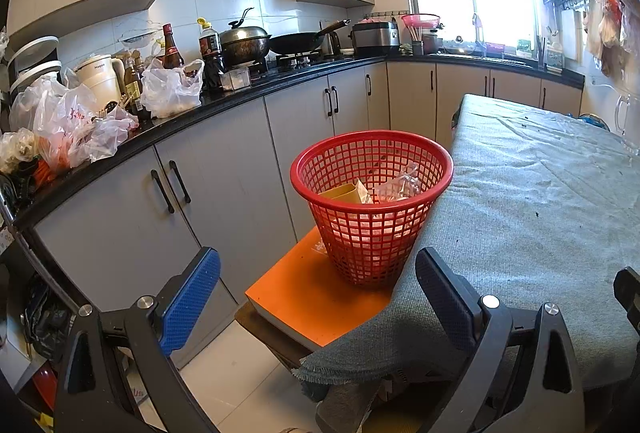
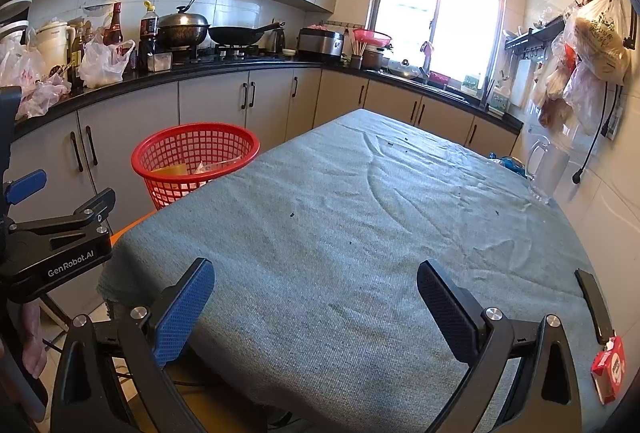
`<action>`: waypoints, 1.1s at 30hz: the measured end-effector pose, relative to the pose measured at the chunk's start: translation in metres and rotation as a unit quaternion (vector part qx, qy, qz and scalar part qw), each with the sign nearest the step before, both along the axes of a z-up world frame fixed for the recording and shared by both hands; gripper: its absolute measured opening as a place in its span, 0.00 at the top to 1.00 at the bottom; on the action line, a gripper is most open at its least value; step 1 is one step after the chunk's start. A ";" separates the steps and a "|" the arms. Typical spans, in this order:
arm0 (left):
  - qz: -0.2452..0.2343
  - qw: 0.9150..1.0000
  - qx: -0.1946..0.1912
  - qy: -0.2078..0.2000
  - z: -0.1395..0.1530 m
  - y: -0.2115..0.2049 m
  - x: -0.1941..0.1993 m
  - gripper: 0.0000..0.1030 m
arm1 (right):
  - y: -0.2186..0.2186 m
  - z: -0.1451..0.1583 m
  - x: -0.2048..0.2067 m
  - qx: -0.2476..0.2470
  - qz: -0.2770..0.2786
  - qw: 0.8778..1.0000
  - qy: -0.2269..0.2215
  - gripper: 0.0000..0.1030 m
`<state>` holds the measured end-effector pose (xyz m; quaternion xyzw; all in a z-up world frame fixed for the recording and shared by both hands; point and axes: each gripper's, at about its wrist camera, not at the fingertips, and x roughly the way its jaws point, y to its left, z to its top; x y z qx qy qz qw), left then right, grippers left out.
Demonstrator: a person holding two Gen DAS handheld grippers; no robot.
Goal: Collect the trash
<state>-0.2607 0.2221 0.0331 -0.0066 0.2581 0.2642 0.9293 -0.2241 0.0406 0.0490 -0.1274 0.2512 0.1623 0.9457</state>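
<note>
The cloth-covered table [image 2: 360,233] is almost bare. The red basket [image 1: 372,201], holding trash, stands off its left edge. The red packet [image 2: 609,367] lies at its near right corner, nearest the right gripper [image 2: 316,309]. Both it and the left gripper [image 1: 320,305] have jaws apart, empty.

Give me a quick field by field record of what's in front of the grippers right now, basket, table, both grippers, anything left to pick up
basket: red mesh basket standing on an orange stool beside the table, upright
basket contents: a yellow carton and clear plastic wrapping
table: covered with a grey-green cloth, small dark crumbs scattered on it
left gripper: open, empty
right gripper: open, empty, over the near table edge
possible leftover: red and white packet at the table's near right edge
other on table: clear glass mug at the far right
</note>
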 end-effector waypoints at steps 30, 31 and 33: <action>-0.002 1.000 -0.002 0.003 -0.005 0.000 0.000 0.05 | -0.004 -0.006 0.003 -0.003 0.002 1.000 0.004 0.00; -0.002 1.000 -0.002 0.003 -0.005 0.000 0.000 0.05 | -0.003 -0.006 0.003 -0.003 0.002 1.000 0.004 0.00; -0.002 1.000 -0.001 0.003 -0.006 0.001 0.001 0.05 | -0.004 -0.006 0.003 -0.003 0.002 1.000 0.005 0.00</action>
